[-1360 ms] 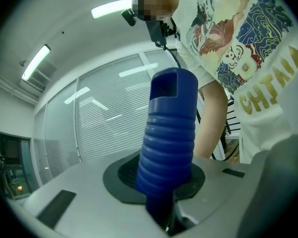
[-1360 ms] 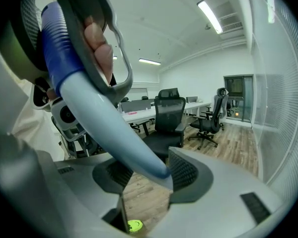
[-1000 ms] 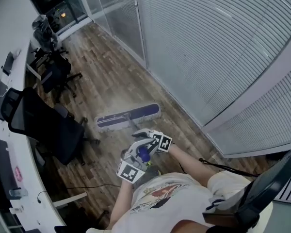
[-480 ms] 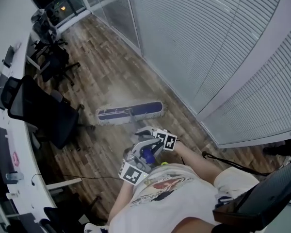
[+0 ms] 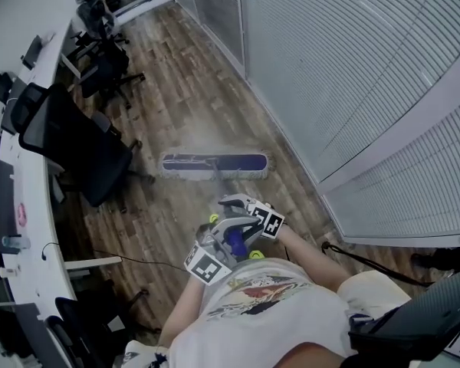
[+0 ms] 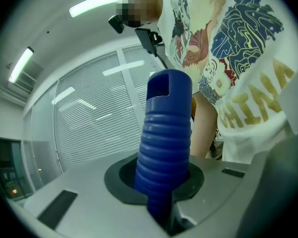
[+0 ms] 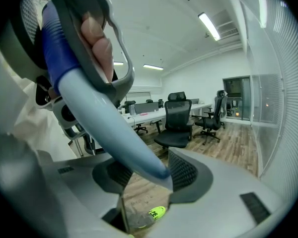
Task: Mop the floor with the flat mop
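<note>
Mop head (image 5: 213,163) has swung out and squared up. A second ago it sat skewed and closer in; now it lies level across the boards, further from the body.

Head view: both grippers are stacked on the pole (image 5: 218,179). The right gripper (image 5: 244,208) is the forward one and the left gripper (image 5: 228,245) is behind it at the top end. The mop head sits well ahead of both sets of fingers, flat on the floor (image 5: 184,90), between the chair (image 5: 84,156) and the glass wall (image 5: 353,75).

Left gripper view: the fingers (image 6: 84,202) are clamped on the ribbed blue grip (image 6: 165,143). It rises straight out from between them, with the person's shirt close behind.

Right gripper view: the pads (image 7: 188,175) are clenched on the pale pole (image 7: 114,138). It crosses between them and runs back towards the person's hand (image 7: 97,38) on the other gripper. The mop head isn't in this shot. Through the gap below the fingers I see boards and a yellow shoe (image 7: 157,213).

Watch for trouble now. The head's left end is near the chair base, so a wide sweep that way could snag the wheels and twist the pole in the pads. There's a cable (image 5: 130,260) on the floor left of the grippers, and a pull-back stroke drifting left could drag it. That smooth pole could also rotate in the right-hand grip if the head catches.
</note>
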`<state>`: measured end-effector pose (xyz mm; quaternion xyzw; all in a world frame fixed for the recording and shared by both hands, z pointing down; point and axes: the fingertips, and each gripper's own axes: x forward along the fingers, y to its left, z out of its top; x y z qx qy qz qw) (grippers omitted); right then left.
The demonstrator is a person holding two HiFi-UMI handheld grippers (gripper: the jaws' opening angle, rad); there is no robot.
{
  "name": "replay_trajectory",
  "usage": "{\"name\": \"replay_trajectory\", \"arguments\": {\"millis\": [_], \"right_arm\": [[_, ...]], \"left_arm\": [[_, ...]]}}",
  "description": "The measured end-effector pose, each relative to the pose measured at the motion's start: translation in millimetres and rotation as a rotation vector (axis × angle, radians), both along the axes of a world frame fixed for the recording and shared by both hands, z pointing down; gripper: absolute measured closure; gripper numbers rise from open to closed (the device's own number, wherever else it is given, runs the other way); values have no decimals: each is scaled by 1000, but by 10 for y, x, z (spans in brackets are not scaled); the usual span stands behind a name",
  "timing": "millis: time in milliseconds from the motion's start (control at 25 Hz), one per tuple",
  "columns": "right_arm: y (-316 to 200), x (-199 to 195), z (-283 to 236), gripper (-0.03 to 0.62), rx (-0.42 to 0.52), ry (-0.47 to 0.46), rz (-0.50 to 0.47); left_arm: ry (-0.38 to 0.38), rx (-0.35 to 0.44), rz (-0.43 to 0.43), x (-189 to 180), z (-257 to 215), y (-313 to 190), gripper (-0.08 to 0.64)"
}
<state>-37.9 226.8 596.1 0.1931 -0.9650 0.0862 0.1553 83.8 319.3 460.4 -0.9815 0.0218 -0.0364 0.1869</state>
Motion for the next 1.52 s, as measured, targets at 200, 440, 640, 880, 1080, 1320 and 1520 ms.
{"name": "replay_trajectory", "arguments": {"millis": [200, 440, 640, 880, 1080, 1320, 1520], "right_arm": [[-173, -200, -40, 405, -2, 24, -51], [-613, -392, 1, 399, -1, 27, -68], [-1152, -536, 31, 400, 0, 30, -52], [-1989, -840, -50, 400, -7, 51, -55], [-2609, -1108, 45, 400, -4, 41, -9], [-3365, -1388, 1, 400, 0, 46, 33], [-3718, -1472, 57, 400, -7, 55, 35]], "left_arm": [[5, -5, 2, -206, -70, -203, 526], [1, -3, -23, -394, -21, -668, 526], [5, -4, -35, -556, 13, -1201, 526], [25, -2, -29, -883, -102, -2050, 526], [13, 1, -8, -1183, 18, -2621, 526], [26, 22, 11, -1502, -22, -3340, 526], [14, -1, -2, -1607, 45, -3709, 526]]}}
